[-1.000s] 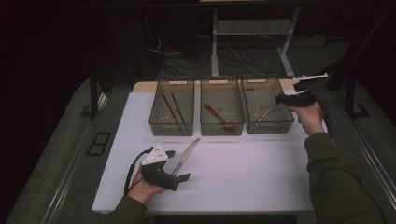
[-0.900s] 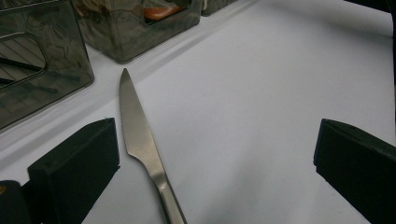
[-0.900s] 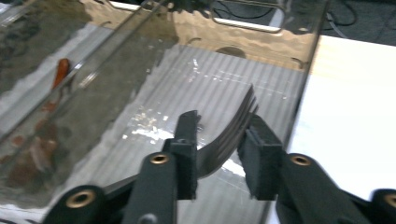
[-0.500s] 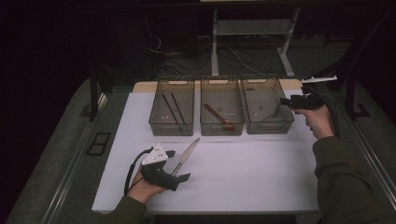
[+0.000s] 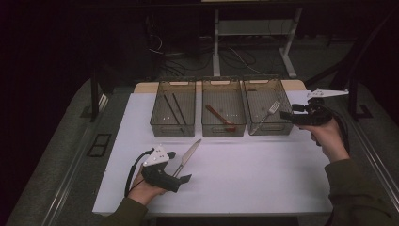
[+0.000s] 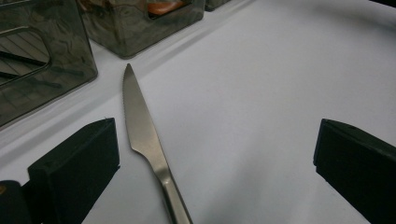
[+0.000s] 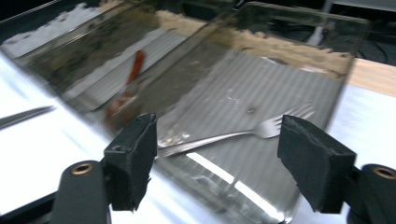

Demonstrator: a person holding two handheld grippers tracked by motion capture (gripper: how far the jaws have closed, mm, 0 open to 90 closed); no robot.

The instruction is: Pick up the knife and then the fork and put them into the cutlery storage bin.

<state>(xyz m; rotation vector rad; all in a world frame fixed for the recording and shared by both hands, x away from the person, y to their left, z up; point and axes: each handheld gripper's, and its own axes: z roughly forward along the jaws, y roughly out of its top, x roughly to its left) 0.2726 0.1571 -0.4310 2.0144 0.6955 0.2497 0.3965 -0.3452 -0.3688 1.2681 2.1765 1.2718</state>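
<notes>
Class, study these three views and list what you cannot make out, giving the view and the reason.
- Knife: left gripper view, handle end cut off by the bottom edge.
- Reddish utensil: right gripper view, smeared by motion blur.
- Two dark sticks: high view, too small and dim to identify.

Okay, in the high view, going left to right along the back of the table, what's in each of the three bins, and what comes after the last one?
Chopsticks in the left bin → red spoon in the middle bin → fork in the right bin → right gripper, open and holding nothing.
</notes>
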